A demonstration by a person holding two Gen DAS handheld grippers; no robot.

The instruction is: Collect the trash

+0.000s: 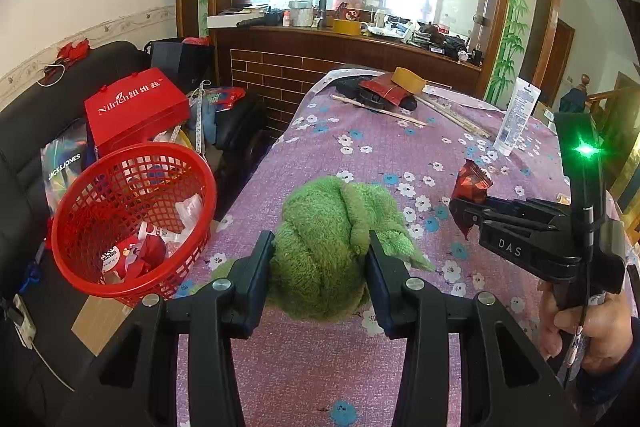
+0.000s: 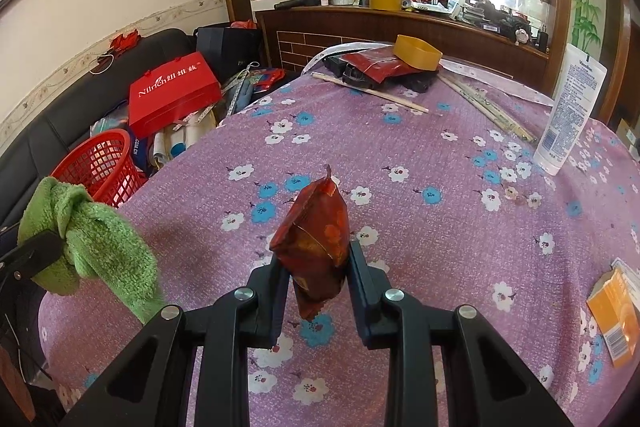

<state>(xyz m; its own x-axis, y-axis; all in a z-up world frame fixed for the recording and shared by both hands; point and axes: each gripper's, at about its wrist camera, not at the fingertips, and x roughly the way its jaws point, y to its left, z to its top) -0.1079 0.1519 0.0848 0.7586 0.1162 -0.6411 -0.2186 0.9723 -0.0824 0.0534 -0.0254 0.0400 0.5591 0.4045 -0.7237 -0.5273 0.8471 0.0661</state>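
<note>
Cataloguing, largest item first:

Tabletop (image 2: 440, 227) — spreading under a purple floral cloth and carrying everything below except the basket; far clutter is lying at its back edge, well apart from both hands.

Red basket (image 1: 132, 215) — sitting off the tabletop's left edge on the dark sofa, tilting its mouth toward the tabletop and already holding several wrappers.

Green cloth (image 1: 324, 247) — bunching between the left tongs (image 1: 320, 259), which are standing partly open yet pressing on it from both sides; in the right wrist view it is hanging clear of the tabletop.

White tube (image 2: 568, 111) — standing upright near the right edge, untouched.

Orange carton (image 2: 616, 323) — lying flat at the near right edge.

Red snack wrapper (image 2: 316, 247) — being held by the right tongs (image 2: 318, 267), which are nearly closed and pinching its lower half; its long axis is running upward and away from the tongs, its torn tip pointing up, and it is riding above the cloth rather than resting on it.

Deciding relation, as judged: the basket is lying to the left of the wrapper, past the left hand, so the right tongs are facing a leftward carry across or behind the cloth-bearing tongs, which are sitting nearer the basket.
</note>
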